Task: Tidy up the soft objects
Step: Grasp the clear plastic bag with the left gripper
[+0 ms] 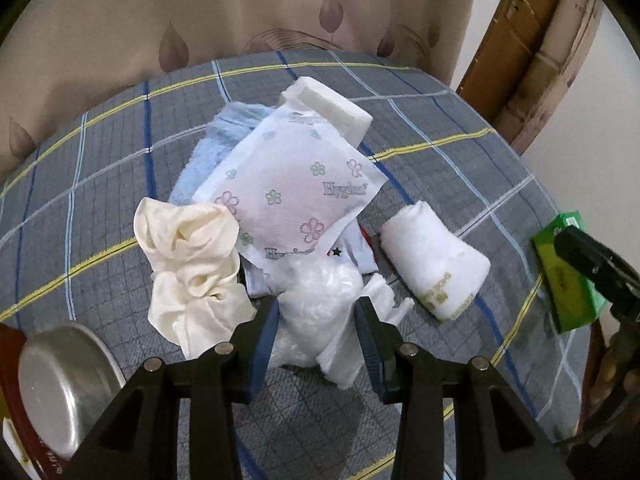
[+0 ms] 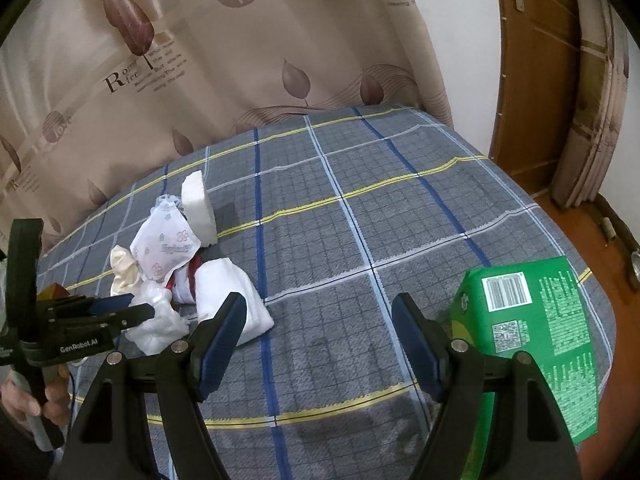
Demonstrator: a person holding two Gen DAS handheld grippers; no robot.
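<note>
Two grippers up: my left gripper (image 1: 316,332) has its jaws apart around a crinkly clear plastic bag (image 1: 316,296), pads not squeezing it. Right gripper (image 2: 320,332) gapes over bare plaid tablecloth (image 2: 360,240), green box (image 2: 532,320) beside it at the right edge, soft pile mid-table.

The middle and far right of the grey checked tablecloth (image 2: 360,240) lie bare, so a gripper could pass freely between the rolled white towel (image 2: 236,300) and the green printed cardboard box (image 2: 532,328). On the left the way is crowded: a crumpled clear plastic bag (image 1: 316,304), a cream fabric scrunchie (image 1: 192,264) and a flowered white tissue packet (image 1: 292,184) lie heaped together, touching. A shiny metal bowl (image 1: 64,384) blocks the near left corner, and a beige leaf-print curtain (image 2: 240,80) closes off the far edge.
</note>
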